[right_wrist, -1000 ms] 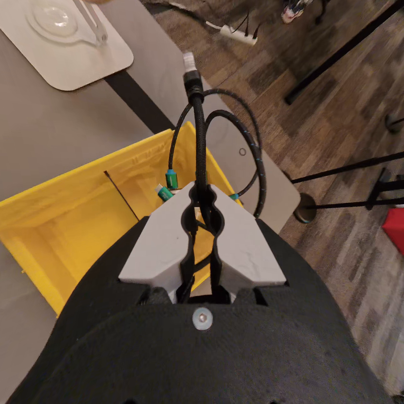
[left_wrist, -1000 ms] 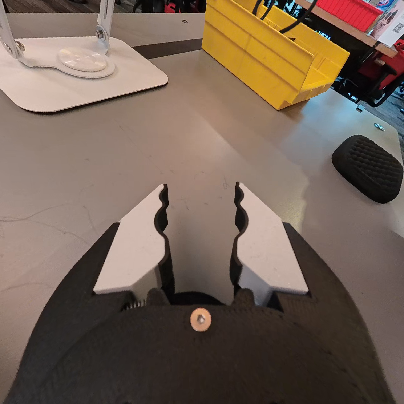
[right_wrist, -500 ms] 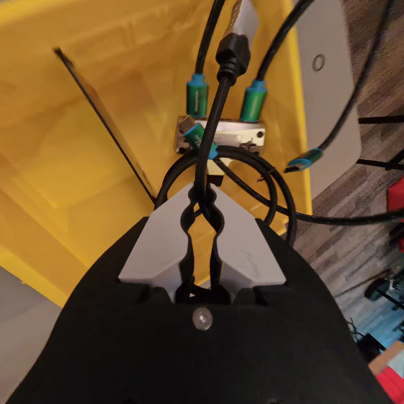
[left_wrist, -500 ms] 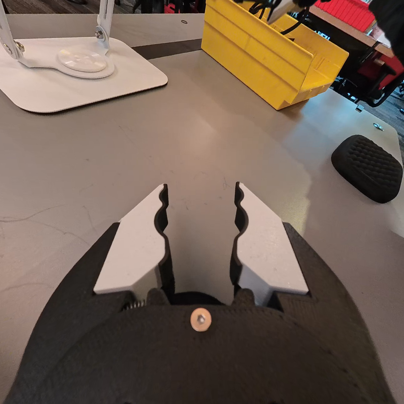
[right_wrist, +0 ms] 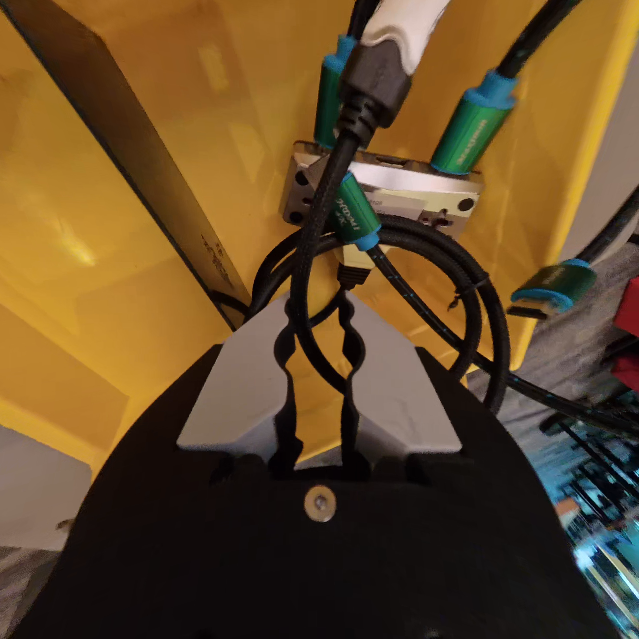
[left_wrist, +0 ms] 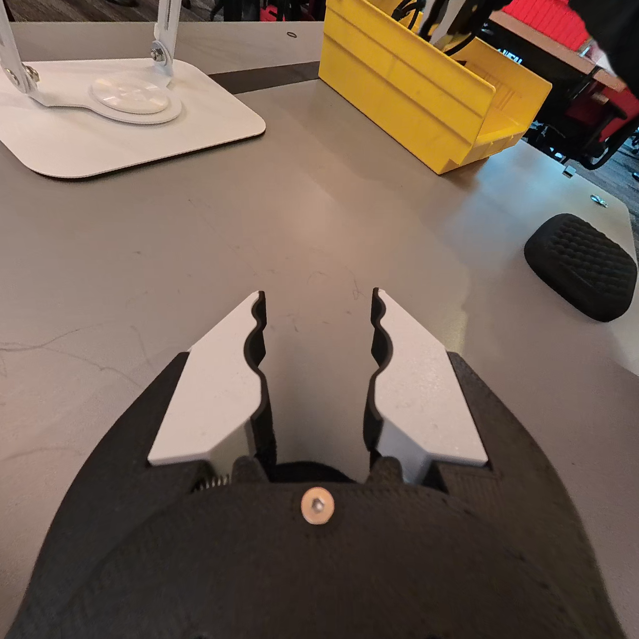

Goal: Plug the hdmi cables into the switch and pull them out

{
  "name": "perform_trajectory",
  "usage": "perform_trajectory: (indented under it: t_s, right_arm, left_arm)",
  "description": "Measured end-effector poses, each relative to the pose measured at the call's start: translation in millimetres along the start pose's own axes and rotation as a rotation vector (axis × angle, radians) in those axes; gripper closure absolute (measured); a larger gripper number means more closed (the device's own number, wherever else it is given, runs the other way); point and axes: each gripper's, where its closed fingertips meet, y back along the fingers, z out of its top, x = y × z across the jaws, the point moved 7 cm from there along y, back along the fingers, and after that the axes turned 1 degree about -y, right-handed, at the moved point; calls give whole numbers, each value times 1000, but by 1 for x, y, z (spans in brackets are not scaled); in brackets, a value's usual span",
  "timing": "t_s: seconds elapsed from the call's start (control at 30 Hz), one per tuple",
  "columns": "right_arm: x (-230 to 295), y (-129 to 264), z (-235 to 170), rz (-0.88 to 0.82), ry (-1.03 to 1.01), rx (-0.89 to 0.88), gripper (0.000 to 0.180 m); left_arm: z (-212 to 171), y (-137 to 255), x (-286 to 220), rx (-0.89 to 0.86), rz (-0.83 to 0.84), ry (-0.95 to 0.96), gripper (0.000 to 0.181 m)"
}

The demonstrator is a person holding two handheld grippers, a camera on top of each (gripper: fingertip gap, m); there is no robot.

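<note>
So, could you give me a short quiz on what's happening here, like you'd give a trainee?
1. True or false: the left gripper is holding a cable.
2. The switch sits in a bin of which colour? A red, B yellow, C white.
3. What runs between the right gripper's fingers?

Key: 1 false, its jaws are apart with only the table between them. 2 B. 3 a black braided cable.
</note>
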Motion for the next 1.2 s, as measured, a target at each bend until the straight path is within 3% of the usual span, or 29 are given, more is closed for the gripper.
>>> perform_trajectory:
  t_s: [0.03,0.17,0.4,0.53,0.87,1.2]
  right_arm:
    - [-1,6,3,6,-9,-51,158]
    - [-3,24,2,17,-52,-135,142]
    - [6,44,4,73,-85,-276,137]
    - [12,50,-1,31,-73,-260,127]
    - [29,98,7,-48,-137,-463,120]
    - [122,162,64,-166,22,-627,125]
  left_arm:
    - [0,0,0,0,0,0,121]
    - [0,0,0,0,-3,2,121]
    - [0,0,0,1,1,-1,121]
    - [0,0,0,3,4,-2,121]
    - [0,-1,0,5,7,-5,121]
    - [0,-1,-2,6,11,-16,121]
